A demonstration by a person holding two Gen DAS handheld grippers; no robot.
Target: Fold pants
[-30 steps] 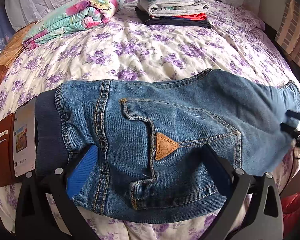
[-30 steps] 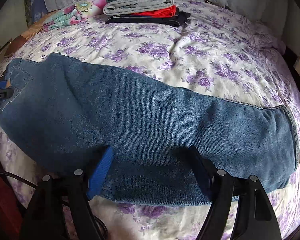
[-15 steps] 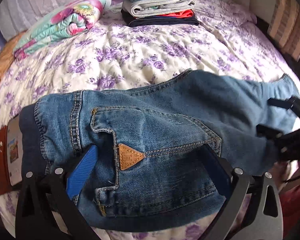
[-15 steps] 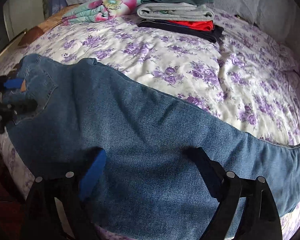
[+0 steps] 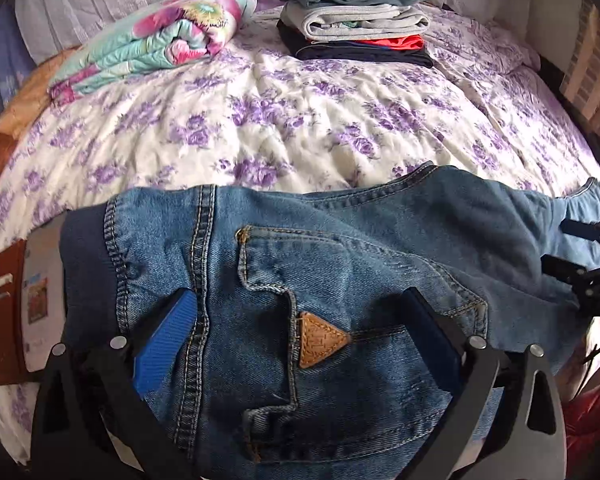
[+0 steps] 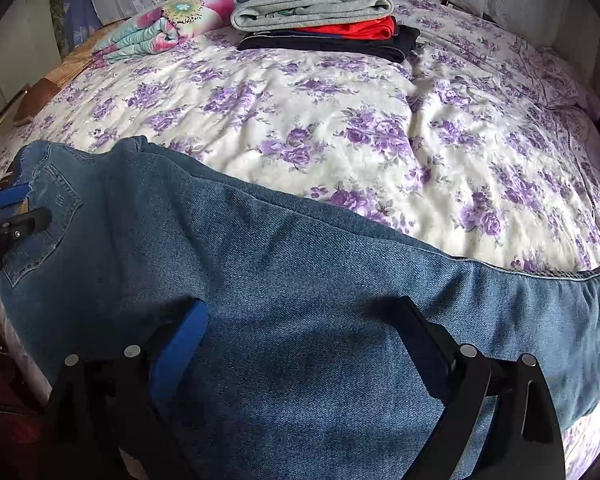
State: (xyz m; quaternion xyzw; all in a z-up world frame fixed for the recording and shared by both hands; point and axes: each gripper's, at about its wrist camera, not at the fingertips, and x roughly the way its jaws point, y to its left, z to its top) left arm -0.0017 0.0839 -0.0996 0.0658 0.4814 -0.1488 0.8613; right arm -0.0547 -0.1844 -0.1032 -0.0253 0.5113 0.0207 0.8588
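Blue jeans lie flat across the near edge of the bed, folded lengthwise, with the waistband to the left and the hems to the right. My left gripper hovers open over the seat, its fingers either side of the back pocket's leather patch. My right gripper is over the legs. Its jaws are opening wide, with denim under them and nothing pinched. Each gripper shows at the edge of the other's view: the right gripper and the left gripper.
A stack of folded clothes and a rolled floral quilt sit at the far side of the purple-flowered bedspread. A phone in a brown wallet case lies beside the waistband. Something red is below the bed edge.
The right gripper's fingers have spread wider over the legs and it has shifted sideways along them. The left gripper swung right, then came back. The jeans lie as before.
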